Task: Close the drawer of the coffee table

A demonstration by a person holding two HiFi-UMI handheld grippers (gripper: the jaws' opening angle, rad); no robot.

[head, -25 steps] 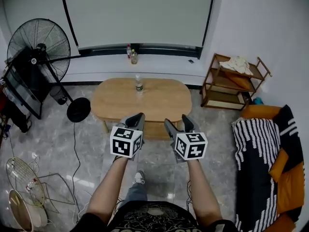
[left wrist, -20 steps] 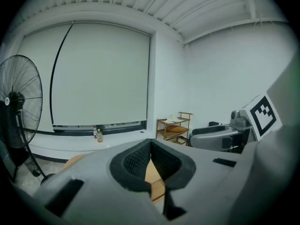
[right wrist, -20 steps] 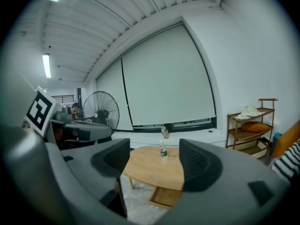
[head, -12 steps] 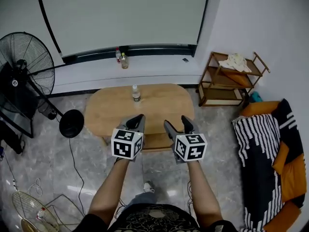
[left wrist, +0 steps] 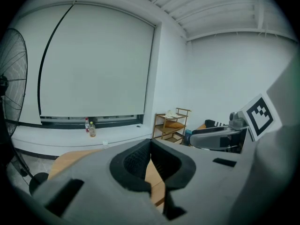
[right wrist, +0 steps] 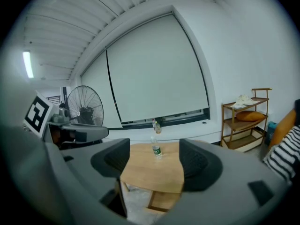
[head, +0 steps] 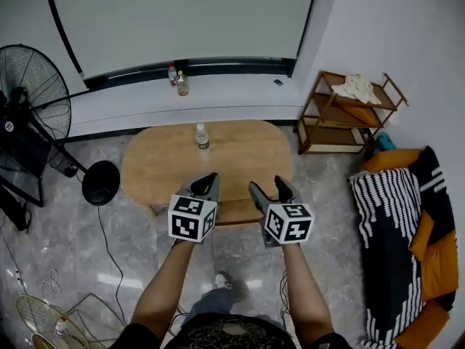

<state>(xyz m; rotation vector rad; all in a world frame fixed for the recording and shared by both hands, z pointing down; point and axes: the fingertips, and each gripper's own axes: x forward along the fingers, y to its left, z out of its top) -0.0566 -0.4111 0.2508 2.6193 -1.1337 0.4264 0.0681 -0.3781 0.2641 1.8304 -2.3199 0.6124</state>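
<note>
Head view: the left gripper (head: 209,178) has its jaws together on nothing; the right gripper (head: 267,184) has its jaws apart and empty; the coffee table (head: 240,158) lies just ahead of both, and its drawer (head: 236,211) juts from under the near edge, below the space between the two claws, touched by neither. Only here do the forearms, the marble floor and the striped sofa cover (head: 392,224) on the right show.

Left gripper view: the left gripper (left wrist: 150,142) is closed at the tips, a sliver of tabletop showing below them; the other claw's marker cube (left wrist: 259,116) sits to its right; a wooden rack (left wrist: 172,125) stands beyond.

Right gripper view: the right gripper (right wrist: 153,156) gapes wide around the tabletop and a bottle (right wrist: 156,149); its green label is too small to read; the drawer (right wrist: 165,199) lies low between the jaws, apart from them; a fan (right wrist: 85,107) stands to the left.
</note>
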